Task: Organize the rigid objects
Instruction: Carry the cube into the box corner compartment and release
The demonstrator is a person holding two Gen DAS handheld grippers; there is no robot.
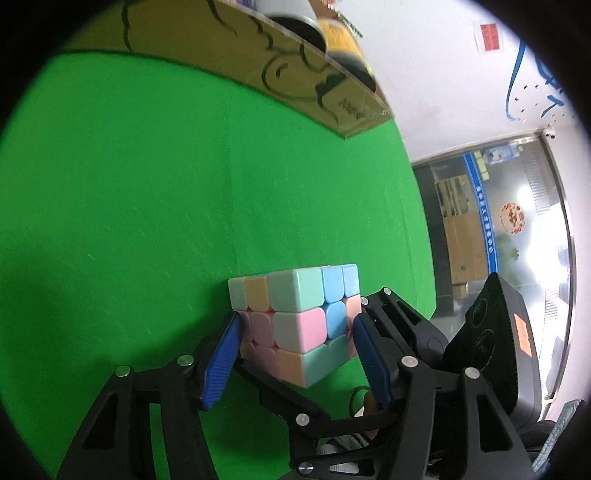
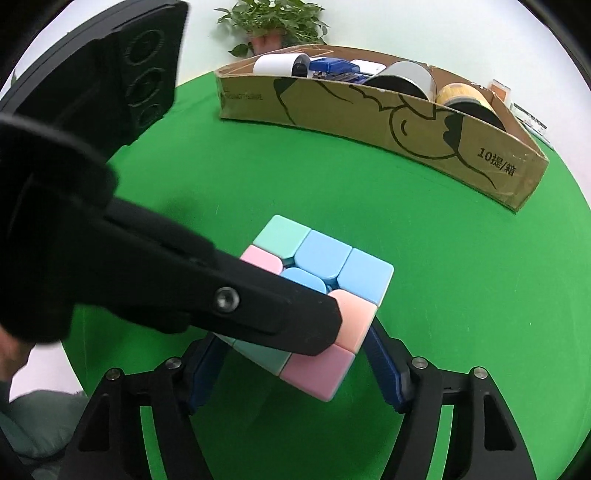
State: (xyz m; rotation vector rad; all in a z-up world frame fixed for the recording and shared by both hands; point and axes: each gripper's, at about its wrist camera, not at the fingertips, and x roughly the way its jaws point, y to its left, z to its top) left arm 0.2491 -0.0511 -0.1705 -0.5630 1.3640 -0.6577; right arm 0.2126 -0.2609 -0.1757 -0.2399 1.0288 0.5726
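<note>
- Left wrist view: a green cloth [image 1: 147, 206] covers the table, with a white wall and a glass door beyond its right edge.
- The left gripper [image 1: 295, 332] has its blue pads [image 1: 221, 365] pressed against both sides of a pastel puzzle cube [image 1: 295, 317], clamping it.
- Ahead of the fingers, well apart, stands a cardboard box [image 1: 229, 51] with dark cans inside.
- Right wrist view: the same green cloth [image 2: 424, 277], with a potted plant [image 2: 273, 22] against the white wall behind.
- The cube [image 2: 332, 273] sits between the right gripper [image 2: 295, 365] fingers, whose blue pads [image 2: 384, 365] lie against its lower sides, closed on it.
- The left gripper's black finger [image 2: 207, 295] crosses from the left over the cube's near face.
- Further ahead and right, the cardboard box [image 2: 369, 110] holds cans [image 2: 402, 79] and a white roll [image 2: 277, 64].
</note>
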